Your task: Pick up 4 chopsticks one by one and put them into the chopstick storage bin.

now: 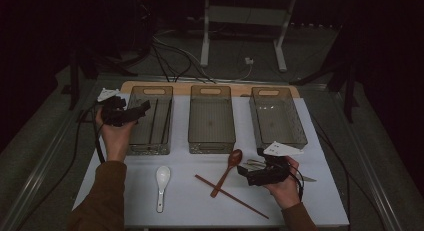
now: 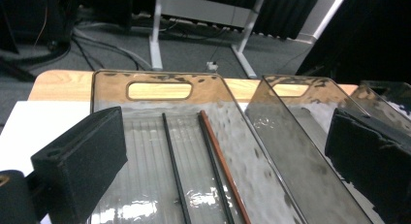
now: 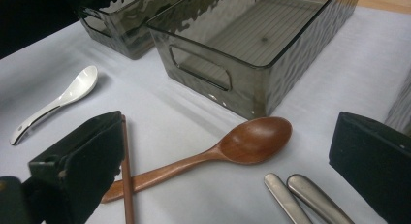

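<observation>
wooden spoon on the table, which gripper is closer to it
Right. The right gripper hovers open just beside the wooden spoon, whose bowl lies between its jaws in the right gripper view. The left gripper is far off, open over the left bin.

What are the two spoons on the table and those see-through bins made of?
The brown spoon looks like wood: warm brown, a faint grain, a soft satin sheen. The white spoon seems to be glazed ceramic, glossy with bright highlights, though it could be plastic. The bins, such as the middle bin, appear to be smoky tinted clear plastic: you see through the rippled walls, and handles are cut into them.
</observation>
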Tool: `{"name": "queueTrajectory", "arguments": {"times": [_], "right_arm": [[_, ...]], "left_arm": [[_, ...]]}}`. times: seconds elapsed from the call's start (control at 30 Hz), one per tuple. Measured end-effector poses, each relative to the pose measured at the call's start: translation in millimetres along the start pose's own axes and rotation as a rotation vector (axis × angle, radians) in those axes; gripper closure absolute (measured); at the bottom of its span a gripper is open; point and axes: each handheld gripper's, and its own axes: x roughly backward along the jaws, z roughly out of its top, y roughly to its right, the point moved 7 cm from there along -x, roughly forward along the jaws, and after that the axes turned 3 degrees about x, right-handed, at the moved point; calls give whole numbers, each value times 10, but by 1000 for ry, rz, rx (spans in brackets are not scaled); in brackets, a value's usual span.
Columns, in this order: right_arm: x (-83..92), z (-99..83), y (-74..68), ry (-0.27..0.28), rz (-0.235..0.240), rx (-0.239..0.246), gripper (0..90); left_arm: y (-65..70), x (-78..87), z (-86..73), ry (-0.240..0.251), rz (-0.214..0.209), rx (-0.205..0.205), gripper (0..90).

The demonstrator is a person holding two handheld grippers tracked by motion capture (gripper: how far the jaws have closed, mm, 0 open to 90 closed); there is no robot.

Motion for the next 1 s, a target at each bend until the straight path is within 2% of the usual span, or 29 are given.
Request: {"name": "queueTrajectory", "arguments": {"times": [0.23, 0.5, 0.67, 1.0], "right_arm": [[-11, -2, -18, -3, 4, 7, 0], [-9, -6, -28, -6, 9, 13, 0], [-4, -10, -38, -7, 14, 16, 0], [-9, -68, -63, -27, 21, 22, 0]], "left_arm": [[96, 98, -67, -1, -35, -42, 6], [210, 282, -110, 31, -64, -95, 6], [243, 409, -190, 41, -72, -114, 6], [255, 604, -459, 37, -78, -118, 6]]}}
